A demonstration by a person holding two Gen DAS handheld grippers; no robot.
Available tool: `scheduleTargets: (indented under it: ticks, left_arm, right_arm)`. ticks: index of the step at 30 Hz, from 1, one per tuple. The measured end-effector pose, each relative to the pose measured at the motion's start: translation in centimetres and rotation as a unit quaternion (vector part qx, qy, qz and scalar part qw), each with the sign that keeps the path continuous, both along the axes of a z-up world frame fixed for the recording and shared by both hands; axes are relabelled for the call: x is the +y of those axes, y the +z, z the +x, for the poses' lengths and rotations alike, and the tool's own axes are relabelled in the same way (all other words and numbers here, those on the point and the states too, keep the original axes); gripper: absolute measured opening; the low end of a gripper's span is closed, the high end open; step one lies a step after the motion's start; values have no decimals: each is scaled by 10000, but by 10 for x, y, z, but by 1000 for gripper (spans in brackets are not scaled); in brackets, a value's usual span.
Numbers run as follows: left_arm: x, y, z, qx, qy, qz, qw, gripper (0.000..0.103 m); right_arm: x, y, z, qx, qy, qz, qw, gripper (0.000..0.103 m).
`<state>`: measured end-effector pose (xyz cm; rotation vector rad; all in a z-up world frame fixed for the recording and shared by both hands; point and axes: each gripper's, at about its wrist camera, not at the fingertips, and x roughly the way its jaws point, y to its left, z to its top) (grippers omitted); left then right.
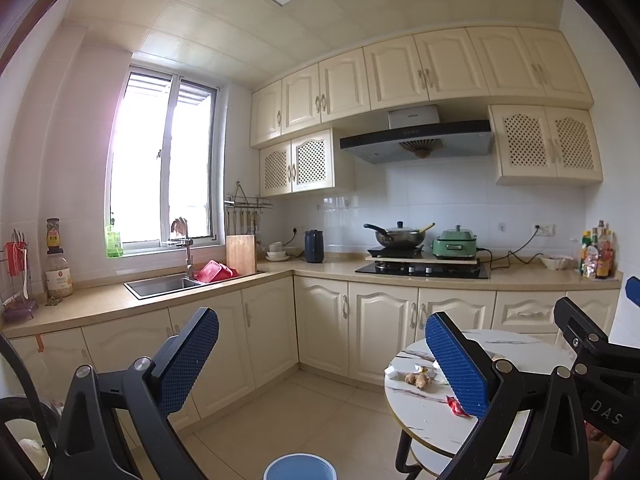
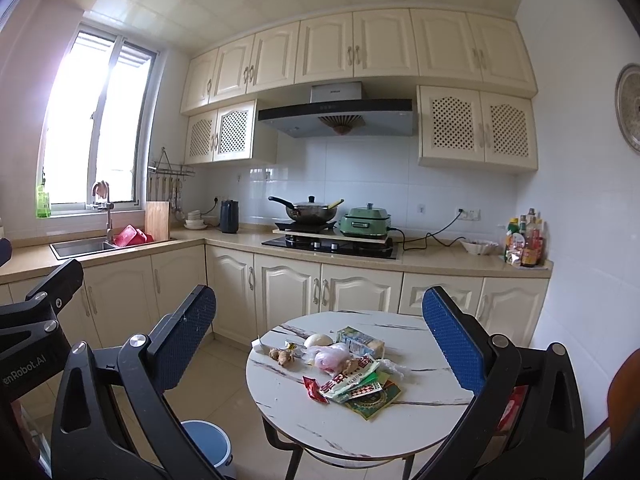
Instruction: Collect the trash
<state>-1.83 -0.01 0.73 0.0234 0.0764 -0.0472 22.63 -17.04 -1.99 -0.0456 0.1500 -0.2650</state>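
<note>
Up above a kitchen floor, both grippers hang with nothing between their blue pads. The left gripper (image 1: 320, 364) has its jaws spread wide; so does the right gripper (image 2: 320, 340), and neither touches anything.

Trash lies heaped on a round marble-look table (image 2: 360, 432) that stands in front of the lower cabinets. In the right wrist view the heap sits near the table's middle: a red wrapper (image 2: 314, 389) at the near left edge of the pile, a green packet (image 2: 374, 398) at its near side, a red and white packet (image 2: 348, 378) overlapping the green one, a pink bag (image 2: 330, 358) behind them, and a small carton (image 2: 358, 340) at the back. A white bun (image 2: 318, 340) lies just beside the bag. To the left of the heap, apart from it, is a ginger piece (image 2: 282, 356). The left wrist view shows only part of the table, with the ginger and red wrapper visible past the right-hand pad.

A blue bin (image 2: 206, 446) stands on the floor to the left of the table, between the 2 grippers' views.

Behind, the counter (image 2: 440, 264) carries a hob with a wok (image 2: 314, 210) and a green cooker (image 2: 366, 220); a sink (image 2: 78, 247) is under the window.
</note>
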Motion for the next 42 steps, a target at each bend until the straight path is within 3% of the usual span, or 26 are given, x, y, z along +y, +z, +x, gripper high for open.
scheduleTargets:
  ticks: [42]
  left_arm:
    - [-3,-1,3,64,-29,29,10000,102]
  right_arm:
    - [-9,-6,-1,63,-47,73,9999,103]
